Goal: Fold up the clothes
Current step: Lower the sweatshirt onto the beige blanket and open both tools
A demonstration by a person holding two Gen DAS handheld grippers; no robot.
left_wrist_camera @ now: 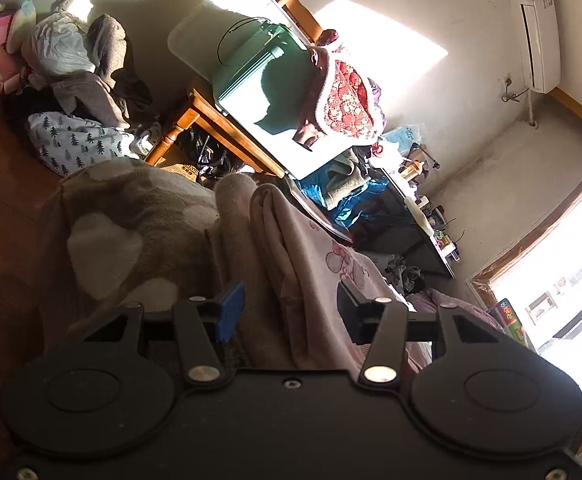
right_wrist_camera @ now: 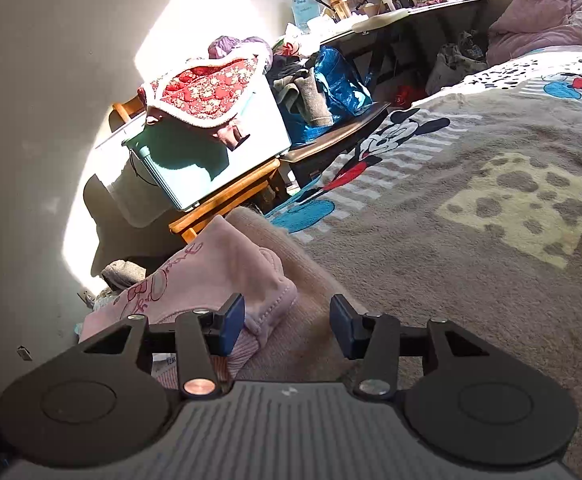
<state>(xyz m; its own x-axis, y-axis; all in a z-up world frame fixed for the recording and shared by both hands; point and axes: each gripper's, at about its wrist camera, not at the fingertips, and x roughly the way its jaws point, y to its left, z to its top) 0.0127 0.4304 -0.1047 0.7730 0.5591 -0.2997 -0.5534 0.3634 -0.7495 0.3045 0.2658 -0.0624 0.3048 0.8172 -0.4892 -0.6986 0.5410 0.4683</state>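
left gripper (left_wrist_camera: 287, 312) jaws wide apart, pink garment (left_wrist_camera: 303, 264) lying between them, ungripped. right gripper (right_wrist_camera: 287, 326) jaws apart, empty, garment edge near left pad, over bed blanket (right_wrist_camera: 451, 240).

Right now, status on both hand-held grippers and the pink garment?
Left hand-held gripper open, astride pink garment. Right hand-held gripper open, at its cuff. Garment bunched at edge of grey blanket. Nothing in the way.

left wrist view: rolled sideways, close over the pink garment (left_wrist_camera: 291, 248), facing the wall.
right wrist view: low over the bed (right_wrist_camera: 471, 240).
shared: storage box (left_wrist_camera: 259, 92) with the red quilt (right_wrist_camera: 207, 92).
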